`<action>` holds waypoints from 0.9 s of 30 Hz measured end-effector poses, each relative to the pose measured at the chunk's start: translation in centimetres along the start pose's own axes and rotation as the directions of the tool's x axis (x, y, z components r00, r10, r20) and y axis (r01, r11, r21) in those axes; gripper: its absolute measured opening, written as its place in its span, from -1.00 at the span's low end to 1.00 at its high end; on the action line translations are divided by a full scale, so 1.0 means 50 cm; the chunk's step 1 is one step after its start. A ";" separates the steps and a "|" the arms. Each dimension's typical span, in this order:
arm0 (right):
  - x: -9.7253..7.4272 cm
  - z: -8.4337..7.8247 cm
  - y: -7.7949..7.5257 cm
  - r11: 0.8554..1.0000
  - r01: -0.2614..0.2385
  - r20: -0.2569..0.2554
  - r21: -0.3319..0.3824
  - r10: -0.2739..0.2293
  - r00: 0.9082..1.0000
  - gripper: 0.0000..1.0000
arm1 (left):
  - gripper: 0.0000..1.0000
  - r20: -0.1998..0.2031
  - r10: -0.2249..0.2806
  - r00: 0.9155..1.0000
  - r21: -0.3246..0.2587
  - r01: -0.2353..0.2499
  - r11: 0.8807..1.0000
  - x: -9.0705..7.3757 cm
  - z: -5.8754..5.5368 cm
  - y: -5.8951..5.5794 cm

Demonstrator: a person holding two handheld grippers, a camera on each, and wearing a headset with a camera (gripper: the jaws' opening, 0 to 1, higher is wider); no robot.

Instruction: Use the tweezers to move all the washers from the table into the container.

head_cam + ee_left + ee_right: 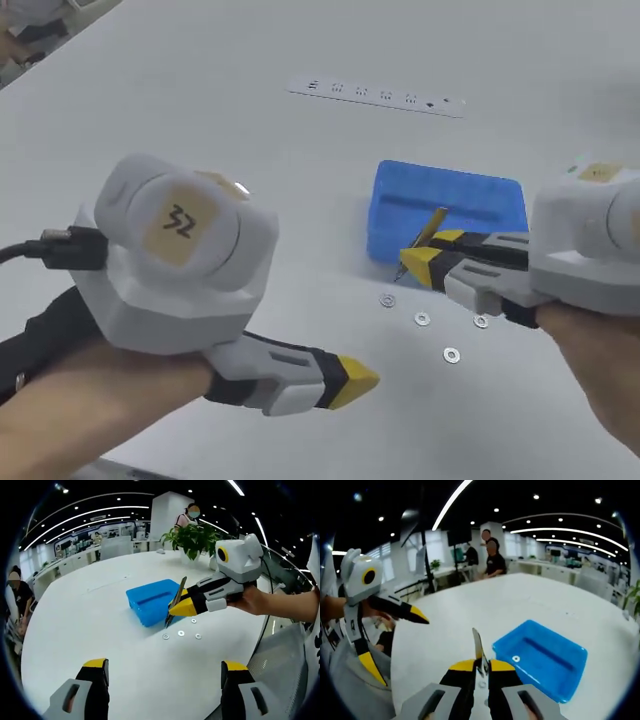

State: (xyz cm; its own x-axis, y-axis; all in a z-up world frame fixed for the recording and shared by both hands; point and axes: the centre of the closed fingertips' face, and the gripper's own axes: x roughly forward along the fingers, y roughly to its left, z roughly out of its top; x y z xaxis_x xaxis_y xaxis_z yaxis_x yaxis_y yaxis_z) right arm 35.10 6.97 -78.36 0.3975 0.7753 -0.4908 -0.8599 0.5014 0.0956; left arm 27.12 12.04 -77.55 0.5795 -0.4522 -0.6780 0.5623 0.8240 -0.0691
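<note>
Fingers of right gripper (482,670) clamped on tweezers (478,647); left gripper (165,667) spread, empty. Picking step, I judge: lower tips onto nearest washer (388,300).

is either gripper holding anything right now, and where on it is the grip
The right gripper holds the tweezers, jaws shut on the shaft nearer the pointed end. The left gripper is open and holds nothing.
</note>
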 end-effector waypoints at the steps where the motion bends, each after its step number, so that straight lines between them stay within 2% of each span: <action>1: 0.004 -0.005 0.000 1.000 0.000 -0.006 -0.002 0.000 1.000 -0.90 | 0.90 0.001 0.003 1.000 -0.002 -0.003 1.000 0.000 -0.001 0.000; 9: 0.020 -0.030 -0.007 1.000 -0.012 -0.032 0.022 0.013 0.999 -0.89 | 0.87 -0.001 0.004 1.000 -0.001 -0.004 1.000 0.001 -0.007 0.000; 16: 0.027 -0.045 -0.011 1.000 -0.018 -0.054 0.022 0.019 0.998 -0.89 | 0.86 0.012 0.006 1.000 -0.011 -0.006 1.000 0.002 -0.004 0.000; 27: 0.027 -0.046 -0.015 0.999 -0.010 -0.044 0.031 0.011 0.999 -0.92 | 0.84 0.011 0.012 1.000 -0.014 -0.012 1.000 0.000 -0.005 0.003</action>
State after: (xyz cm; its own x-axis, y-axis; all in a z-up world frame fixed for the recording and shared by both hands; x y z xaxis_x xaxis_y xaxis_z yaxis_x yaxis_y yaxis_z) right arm 35.55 6.76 -81.10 0.3735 0.7634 -0.5269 -0.8536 0.5053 0.1271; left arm 27.06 12.23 -77.75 0.5926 -0.4456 -0.6710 0.5467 0.8343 -0.0712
